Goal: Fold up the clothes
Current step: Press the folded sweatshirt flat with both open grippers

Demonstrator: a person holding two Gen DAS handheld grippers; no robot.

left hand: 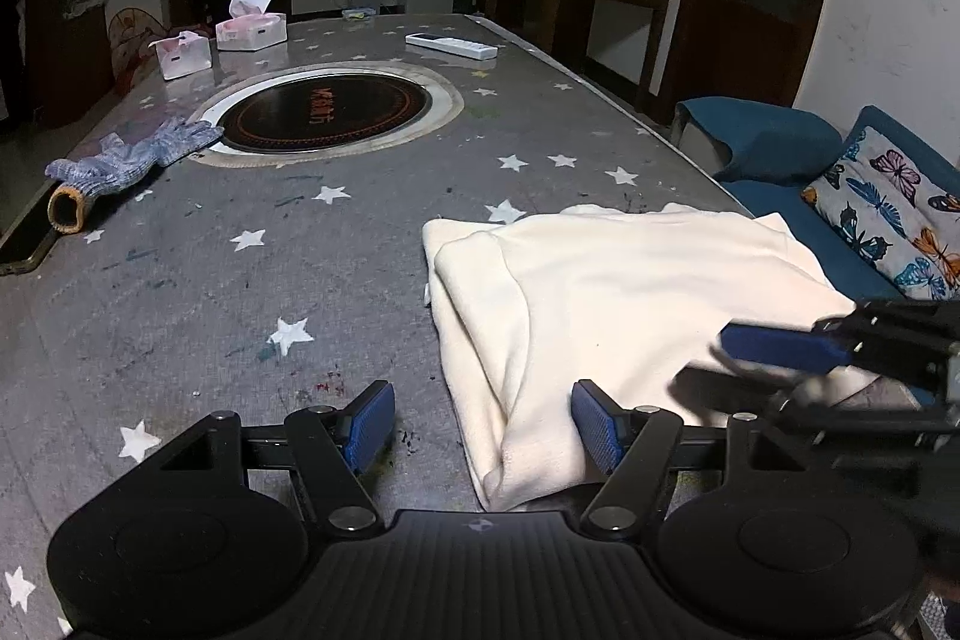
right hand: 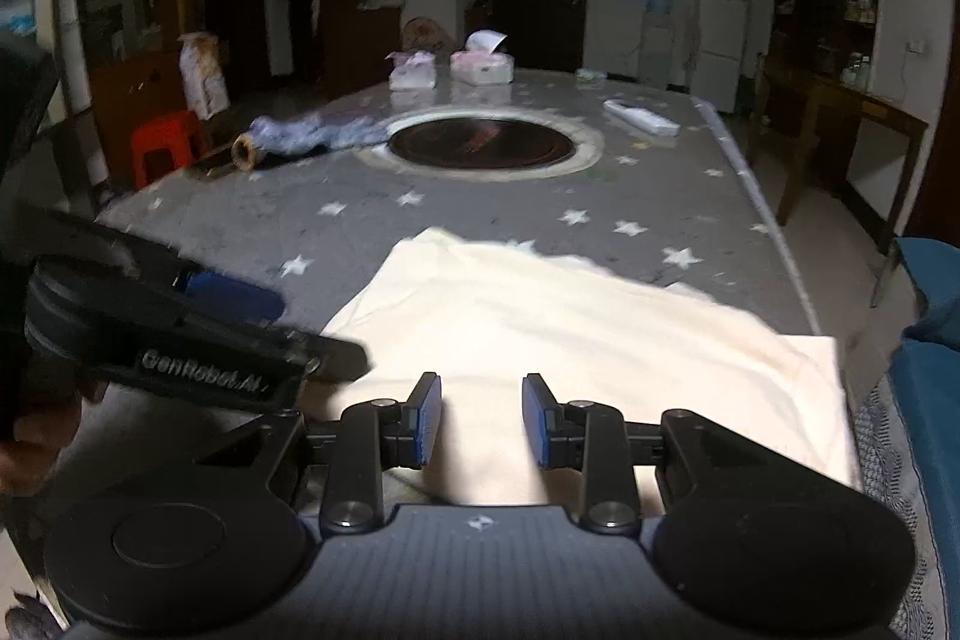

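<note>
1. Dim living room; long table under a grey star-print cover, with a round dark hotplate set into its middle.
2. Far left on the table: a grey knit glove with its tan cuff toward the edge. Behind it, two pink tissue boxes; the taller one has a sheet standing out of its slot, and what the smaller one holds is too small to tell.
3. Centre-right, far side: a white remote lies flat, well apart from the cloth.
4. Near right: the cream garment lies on the table by its right edge, already doubled over itself, one layer with a rounded fold line on top of another. Beyond it, a blue sofa with a butterfly cushion.
5. Left gripper: jaws spread wide, straddling the garment's near left corner, clamping nothing.
6. Right gripper: jaws parted, hovering low over the garment's near edge, nothing between them. The view is blurred, so contact with the cloth is uncertain.
7. Judgement: the scene fits either a pause between folds or a bundle just let go. A further fold would need both near corners pinched through all layers.
</note>
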